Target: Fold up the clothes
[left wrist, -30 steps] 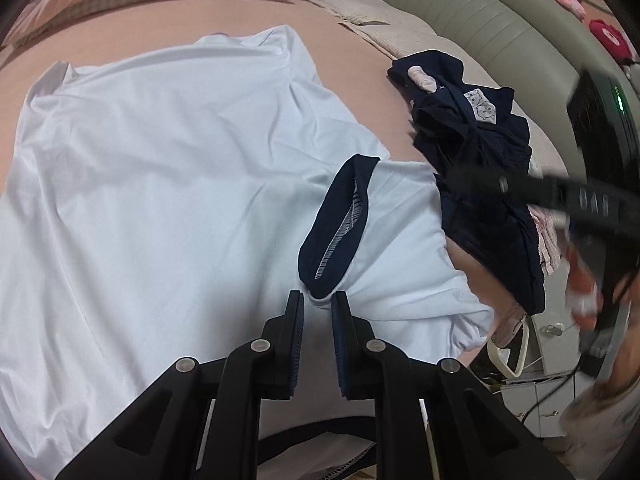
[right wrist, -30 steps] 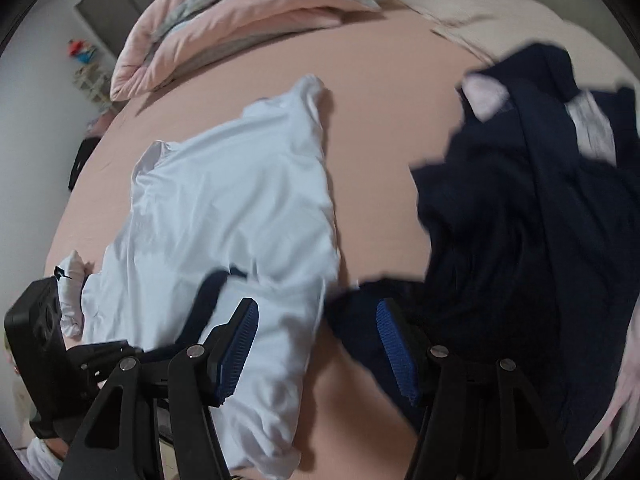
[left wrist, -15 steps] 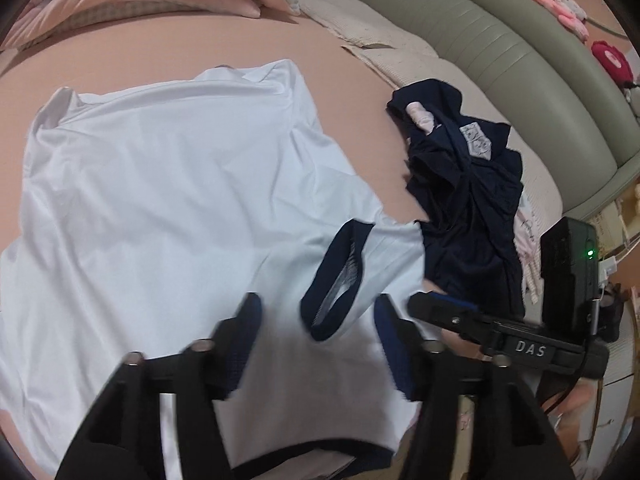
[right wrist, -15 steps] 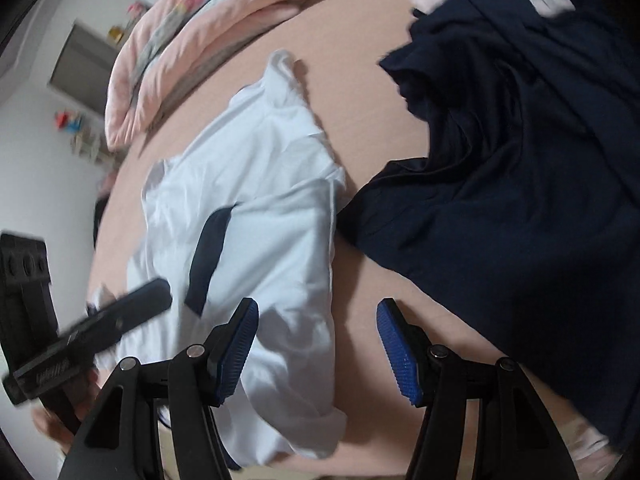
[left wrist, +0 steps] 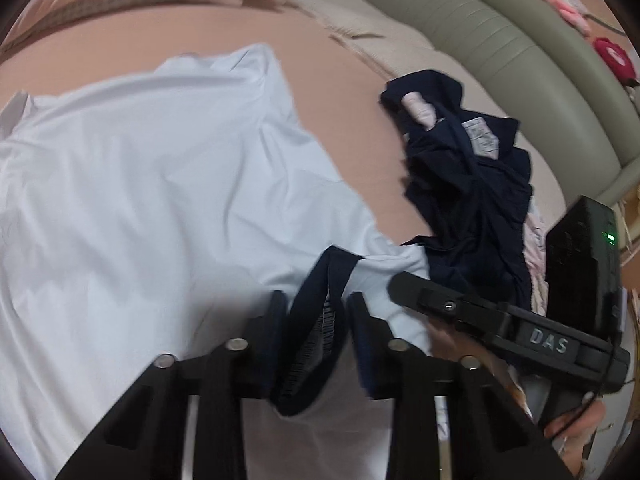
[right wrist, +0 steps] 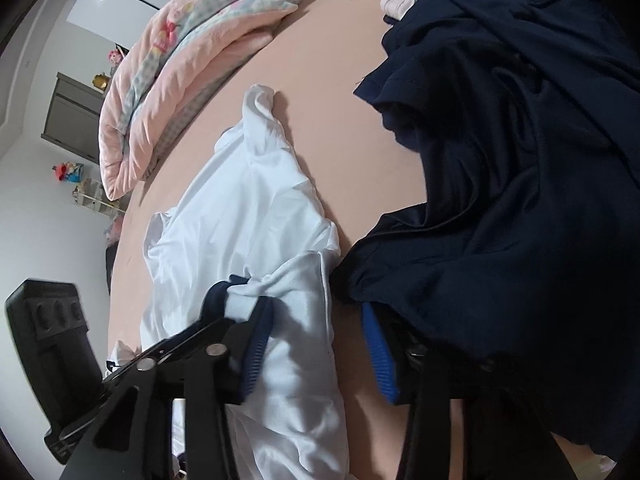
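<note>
A white shirt [left wrist: 160,200] lies spread on the pink bed sheet [left wrist: 340,92]. Its right sleeve ends in a navy cuff [left wrist: 320,280]. My left gripper [left wrist: 316,316] is shut on that cuff, and the navy band fills the gap between its fingers. In the right wrist view the same shirt [right wrist: 240,208] lies to the left, its sleeve bunched where it is pinched. My right gripper [right wrist: 316,344] is open low over the sleeve fabric and the sheet. A crumpled navy garment [right wrist: 520,160] drapes over its right finger [right wrist: 380,356].
The navy garment [left wrist: 472,200] lies heaped right of the shirt, with pink clothing beneath it. A folded pink quilt [right wrist: 180,60] sits at the bed's far end. A grey-green padded headboard [left wrist: 500,52] borders the right. A hand [left wrist: 572,424] holds the right gripper.
My left gripper opened half a second ago, then moved forward and closed on the navy cuff. The right gripper has dropped closer to the sleeve and the navy garment and stays open.
</note>
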`<state>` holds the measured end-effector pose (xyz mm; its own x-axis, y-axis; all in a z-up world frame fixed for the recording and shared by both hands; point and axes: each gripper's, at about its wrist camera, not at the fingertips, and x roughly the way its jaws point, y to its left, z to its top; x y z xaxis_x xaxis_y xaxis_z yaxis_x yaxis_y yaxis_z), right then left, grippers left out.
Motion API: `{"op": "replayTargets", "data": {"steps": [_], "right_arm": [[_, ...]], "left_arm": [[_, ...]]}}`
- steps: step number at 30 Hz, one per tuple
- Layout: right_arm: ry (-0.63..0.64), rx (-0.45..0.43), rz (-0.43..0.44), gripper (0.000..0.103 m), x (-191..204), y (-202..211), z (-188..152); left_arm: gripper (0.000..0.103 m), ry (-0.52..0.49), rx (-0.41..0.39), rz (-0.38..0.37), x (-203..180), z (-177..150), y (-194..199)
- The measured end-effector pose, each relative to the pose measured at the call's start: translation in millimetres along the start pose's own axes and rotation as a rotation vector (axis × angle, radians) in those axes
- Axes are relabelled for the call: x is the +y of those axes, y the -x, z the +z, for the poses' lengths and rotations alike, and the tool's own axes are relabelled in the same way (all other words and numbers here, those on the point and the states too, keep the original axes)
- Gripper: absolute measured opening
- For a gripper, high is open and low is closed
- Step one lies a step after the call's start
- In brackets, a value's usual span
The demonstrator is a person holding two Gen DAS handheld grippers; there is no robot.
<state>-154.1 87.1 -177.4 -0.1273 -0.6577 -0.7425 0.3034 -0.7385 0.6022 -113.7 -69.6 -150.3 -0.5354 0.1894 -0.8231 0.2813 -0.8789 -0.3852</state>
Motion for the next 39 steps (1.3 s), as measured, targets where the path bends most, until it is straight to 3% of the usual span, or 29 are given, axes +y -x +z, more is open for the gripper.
{"op": "replayTargets", "data": {"steps": [3,9,12,15,19,22,23,24,28,31,39], "right_arm": [[-0.031,-0.012,-0.003,0.025,-5,-4,-3],[-0.05,-0.045,-0.026,0.019,-5,-7,-9],[-0.051,-0.05,-0.041,0.015,-6,-6,-9],[-0.016,-0.058,-0.051,0.016,-3,-5,-10],[0.051,-0.073,-0.097,0.022,7,5,-17],[0.064,-0.063,-0.126,0.052,17,13,-23],[0.061,-0.073,-0.135,0.06,21,18,-28],[0.059,-0.094,-0.141,0.06,23,24,-34],[0.063,-0.174,-0.191,0.06,34,49,-51],[0.141,-0.197,-0.257,0.06,53,60,-51],[0.417,-0.17,-0.272,0.06,132,57,-66]], "left_arm": [[0.02,-0.039,-0.01,0.061,0,-3,-6],[0.02,-0.041,-0.027,0.079,5,-6,-4],[0.017,-0.042,-0.041,0.123,10,-9,3],[0.017,0.012,-0.051,0.039,20,-12,18],[0.018,0.108,-0.077,-0.096,33,-16,45],[0.024,0.168,-0.093,-0.123,41,-20,60],[0.03,0.178,-0.1,-0.118,45,-22,64],[0.038,0.188,-0.107,-0.114,48,-24,68],[0.046,0.229,-0.136,-0.097,61,-32,84],[0.058,0.259,-0.157,-0.084,70,-38,96],[0.06,0.323,-0.198,-0.048,96,-55,121]]}}
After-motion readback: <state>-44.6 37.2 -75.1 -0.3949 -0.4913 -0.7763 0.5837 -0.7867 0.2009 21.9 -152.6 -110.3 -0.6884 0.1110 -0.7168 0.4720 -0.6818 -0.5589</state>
